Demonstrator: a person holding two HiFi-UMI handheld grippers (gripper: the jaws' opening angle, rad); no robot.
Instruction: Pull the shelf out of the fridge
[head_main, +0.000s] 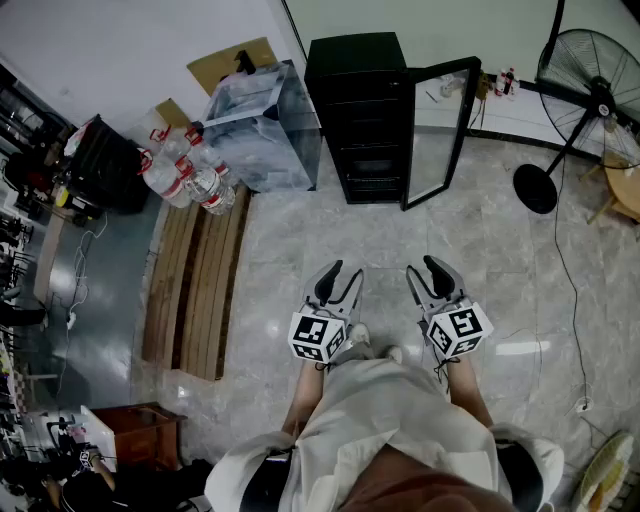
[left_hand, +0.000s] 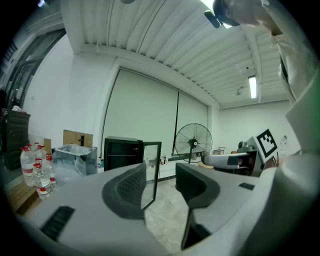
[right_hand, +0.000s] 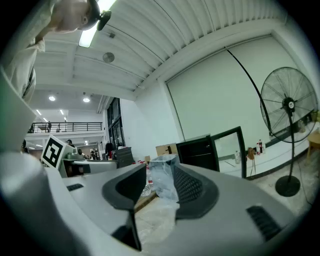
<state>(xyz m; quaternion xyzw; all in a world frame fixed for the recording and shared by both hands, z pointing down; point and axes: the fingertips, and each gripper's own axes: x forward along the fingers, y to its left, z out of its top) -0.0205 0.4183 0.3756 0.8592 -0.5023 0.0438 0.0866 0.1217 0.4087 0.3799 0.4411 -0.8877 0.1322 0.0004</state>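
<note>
A black fridge (head_main: 368, 120) stands against the far wall with its glass door (head_main: 440, 130) swung open to the right. Its inside is dark, and the shelves show only as faint level lines. Both grippers are held well short of it, over the tiled floor in front of the person. My left gripper (head_main: 342, 275) is open with nothing between its jaws. My right gripper (head_main: 424, 270) is open and empty too. The left gripper view looks past the left gripper (left_hand: 161, 180) at the fridge (left_hand: 120, 152). In the right gripper view, the fridge (right_hand: 197, 150) sits right of the right gripper (right_hand: 160, 187).
A clear plastic bin (head_main: 265, 125) stands just left of the fridge, with water bottles (head_main: 185, 170) beside it. Wooden boards (head_main: 200, 290) lie on the floor at the left. A standing fan (head_main: 585, 90) with a round base (head_main: 535, 188) is at the right, and a cable trails across the floor.
</note>
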